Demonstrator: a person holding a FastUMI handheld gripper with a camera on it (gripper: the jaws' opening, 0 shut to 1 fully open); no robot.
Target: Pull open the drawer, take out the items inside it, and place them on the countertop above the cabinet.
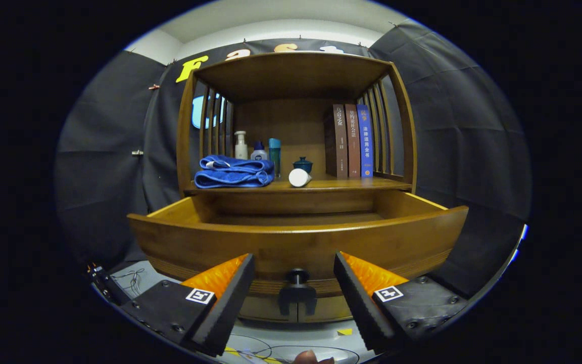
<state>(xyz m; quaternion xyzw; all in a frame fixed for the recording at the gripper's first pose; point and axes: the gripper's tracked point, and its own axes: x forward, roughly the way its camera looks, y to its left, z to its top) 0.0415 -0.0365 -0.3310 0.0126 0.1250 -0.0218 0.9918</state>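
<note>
The wooden drawer (pixel 298 242) stands pulled out of the cabinet toward me, and its dark knob (pixel 297 277) sits on the front panel between my fingers. My gripper (pixel 294 270) is open, its orange-and-black fingers (pixel 230 298) on either side of the knob without touching it. The drawer's inside is mostly hidden behind its front wall; only bare wood shows at the back. On the countertop (pixel 341 184) above lie a folded blue towel (pixel 234 172) and a white tube (pixel 299 177) on its side.
At the back of the countertop stand a white pump bottle (pixel 241 145), a small bottle (pixel 258 150), a teal container (pixel 274 155) and a small teal lidded cup (pixel 302 164). Three books (pixel 352 140) stand upright at the right. Slatted wooden sides and a top shelf enclose the space.
</note>
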